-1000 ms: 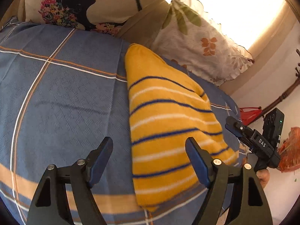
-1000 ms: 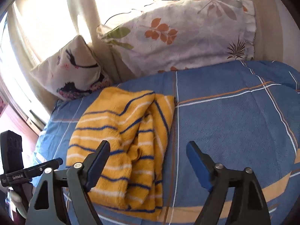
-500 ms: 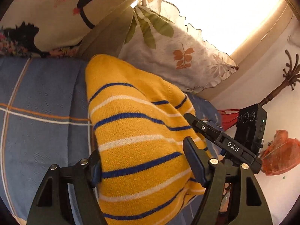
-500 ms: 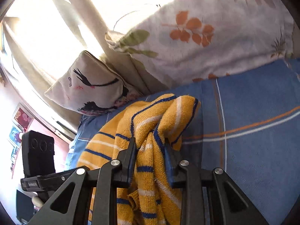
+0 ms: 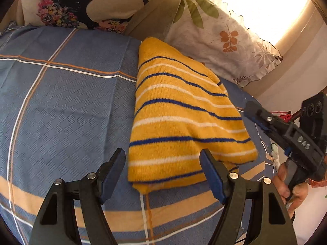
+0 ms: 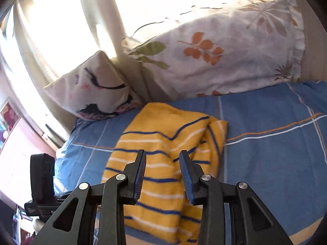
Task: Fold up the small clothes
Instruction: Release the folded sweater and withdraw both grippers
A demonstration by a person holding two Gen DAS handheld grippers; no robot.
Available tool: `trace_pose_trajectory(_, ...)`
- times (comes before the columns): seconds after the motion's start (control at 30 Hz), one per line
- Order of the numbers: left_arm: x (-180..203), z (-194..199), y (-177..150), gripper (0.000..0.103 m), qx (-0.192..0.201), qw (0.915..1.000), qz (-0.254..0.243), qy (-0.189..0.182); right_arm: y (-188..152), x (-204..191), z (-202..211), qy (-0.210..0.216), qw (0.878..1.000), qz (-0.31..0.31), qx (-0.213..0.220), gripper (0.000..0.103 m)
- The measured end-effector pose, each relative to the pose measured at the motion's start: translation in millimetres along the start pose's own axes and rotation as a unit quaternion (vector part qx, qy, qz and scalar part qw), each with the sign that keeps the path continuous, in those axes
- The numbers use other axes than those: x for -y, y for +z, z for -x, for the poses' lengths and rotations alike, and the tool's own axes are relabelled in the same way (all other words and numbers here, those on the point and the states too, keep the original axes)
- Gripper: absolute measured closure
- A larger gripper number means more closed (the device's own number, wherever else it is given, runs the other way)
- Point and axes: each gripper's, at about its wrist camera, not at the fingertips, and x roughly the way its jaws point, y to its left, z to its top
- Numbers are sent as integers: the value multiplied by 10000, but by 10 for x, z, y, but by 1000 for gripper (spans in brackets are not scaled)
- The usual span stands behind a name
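Both claws backed off the yellow knit sweater with blue and white stripes (image 5: 184, 118) since half a second ago.
Left claw (image 5: 163, 173) released, wide apart, sweater folded flat just ahead on blue checked bedspread (image 5: 71, 102); right claw (image 6: 163, 175) released, narrower gap, hovering over sweater's near edge.

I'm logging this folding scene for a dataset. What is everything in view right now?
striped sweater: 1, yellow with blue and white stripes, folded on the bedspread
bedspread: 1, blue plaid
leaf-print pillow: 1, white with orange and green leaves, behind the sweater
bird-print cushion: 1, cream, beside the pillow
curtain: pale, at the window
left gripper: 1, black, open, at the sweater's near edge
right gripper: 1, black, open, above the sweater
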Motion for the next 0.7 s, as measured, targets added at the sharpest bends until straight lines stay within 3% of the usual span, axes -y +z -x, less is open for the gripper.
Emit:
trace_pose_trajectory(0.07, 15, 186, -141, 29, 193, 9997, -140, 57, -182, -7, -183, -20, 9995, -31, -300, 65)
trace_pose_trajectory(0.13, 36, 364, -295, 29, 440, 9982, -353, 226, -409, 107, -337, -418, 9970, -194, -622, 75)
trace_pose_trajectory(0.2, 63, 505, -417, 28, 666, 9950, -588, 466, -580, 187, -273, -524, 9975, -197, -422, 83)
trace_pose_trajectory(0.27, 108, 616, -520, 28, 889, 9909, -744, 684, -672, 134, -123, -838, 9959, -117, -314, 82)
trace_pose_trajectory(0.3, 122, 661, -566, 28, 1006, 9886, -789, 789, -716, 78, -9, -901, 9958, -52, -179, 79)
trace_pose_trajectory(0.4, 166, 830, -706, 24, 1415, 9800, -803, 1147, -842, -99, 337, -1142, 9932, 116, 198, 50)
trace_pose_trajectory(0.43, 195, 887, -749, 21, 1563, 9761, -783, 1294, -897, -145, 448, -1199, 9920, 119, 367, 46)
trace_pose_trajectory(0.53, 279, 1080, -879, 9, 2038, 9618, -689, 1694, -1062, -259, 705, -1324, 9884, 93, 735, 43)
trace_pose_trajectory(0.7, 430, 1379, -1105, 4, 2660, 9334, -692, 2307, -1370, -347, 904, -1287, 9857, -302, 1048, 36)
